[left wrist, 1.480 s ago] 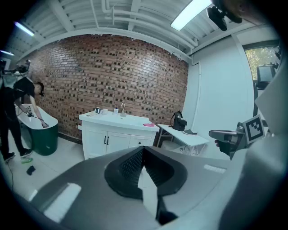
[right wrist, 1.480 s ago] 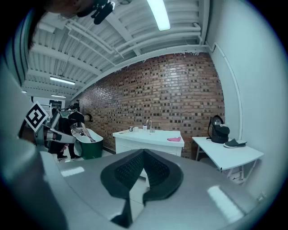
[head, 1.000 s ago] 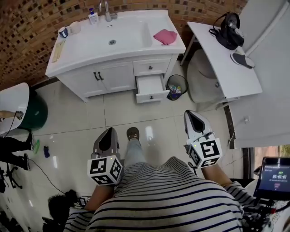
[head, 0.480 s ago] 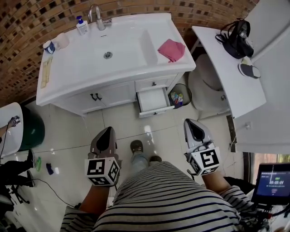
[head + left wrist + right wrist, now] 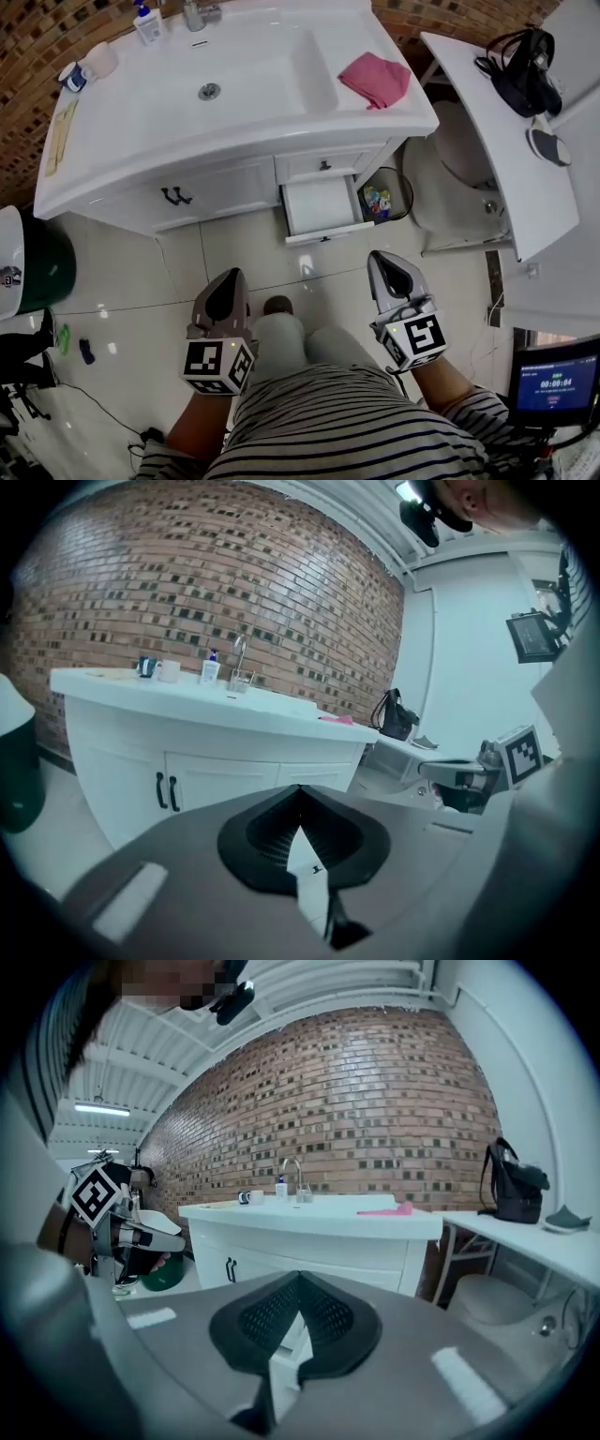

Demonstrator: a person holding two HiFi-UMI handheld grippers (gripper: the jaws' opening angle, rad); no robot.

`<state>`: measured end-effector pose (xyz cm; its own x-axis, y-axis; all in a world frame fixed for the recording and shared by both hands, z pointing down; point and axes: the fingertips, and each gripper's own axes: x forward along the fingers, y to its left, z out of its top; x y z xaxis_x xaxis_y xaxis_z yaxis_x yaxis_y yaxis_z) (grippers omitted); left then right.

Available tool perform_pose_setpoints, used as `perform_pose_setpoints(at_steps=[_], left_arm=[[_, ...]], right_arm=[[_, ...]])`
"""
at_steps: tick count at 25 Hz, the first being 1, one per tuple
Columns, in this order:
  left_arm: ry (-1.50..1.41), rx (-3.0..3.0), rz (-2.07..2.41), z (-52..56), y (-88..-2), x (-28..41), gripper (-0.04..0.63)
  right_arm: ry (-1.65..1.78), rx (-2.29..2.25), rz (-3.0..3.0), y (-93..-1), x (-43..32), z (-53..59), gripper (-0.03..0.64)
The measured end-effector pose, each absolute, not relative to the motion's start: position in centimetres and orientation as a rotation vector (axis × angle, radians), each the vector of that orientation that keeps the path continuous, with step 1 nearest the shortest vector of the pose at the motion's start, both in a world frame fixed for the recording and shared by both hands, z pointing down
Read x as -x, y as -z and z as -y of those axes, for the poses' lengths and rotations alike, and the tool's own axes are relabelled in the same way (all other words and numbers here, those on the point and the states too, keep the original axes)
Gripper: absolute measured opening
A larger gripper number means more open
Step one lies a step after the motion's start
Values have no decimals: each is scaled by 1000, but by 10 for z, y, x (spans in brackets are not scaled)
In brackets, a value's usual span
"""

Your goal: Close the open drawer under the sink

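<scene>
place: bathroom | cues: white sink vanity (image 5: 141, 183), faucet (image 5: 195, 13), toilet (image 5: 450, 178), tiled floor (image 5: 141, 281)

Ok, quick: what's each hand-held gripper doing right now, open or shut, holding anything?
Left hand-held gripper: shut, jaw tips together, holding nothing.
Right hand-held gripper: shut, jaw tips together, holding nothing.

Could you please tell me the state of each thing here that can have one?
Lower drawer: pulled out
Upper drawer: shut
Cabinet doors: shut
Left claw: shut, empty
Right claw: shut, empty
Cloth: crumpled on the counter
</scene>
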<state>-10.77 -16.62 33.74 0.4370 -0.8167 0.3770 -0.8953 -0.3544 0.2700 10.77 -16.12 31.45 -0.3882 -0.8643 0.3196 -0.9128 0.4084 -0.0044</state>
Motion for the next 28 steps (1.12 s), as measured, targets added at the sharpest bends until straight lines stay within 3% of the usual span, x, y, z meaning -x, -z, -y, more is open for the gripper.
perform_pose_setpoints(at_steps=[16, 28], left_arm=[[-138, -2313, 1324, 207, -545, 56, 15], [-144, -2363, 1259, 197, -601, 20, 15]], right_arm=[[-308, -1547, 2375, -645, -111, 204, 0], [-371, -1637, 2329, -715, -123, 225, 0]])
